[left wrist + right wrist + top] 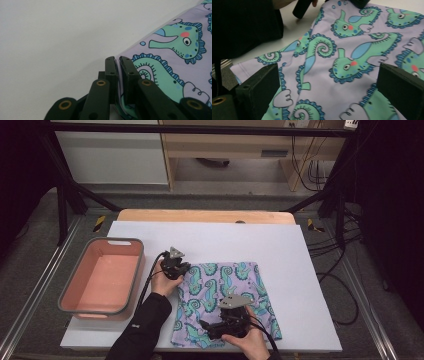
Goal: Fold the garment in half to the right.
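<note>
A lilac cloth printed with green seahorses lies flat on the white table cover. My left gripper is at the cloth's far left corner. In the left gripper view its jaws are shut on the cloth's edge, with a thin fold pinched between the pads. My right gripper hovers over the near part of the cloth. It stands open in the right gripper view, wide apart above the printed cloth, with nothing between its fingers.
A pink basin with a grey rim sits at the left of the table. A wooden table edge shows beyond the cover. The person's dark sleeve lies along the cloth's left side. Cables hang at the right.
</note>
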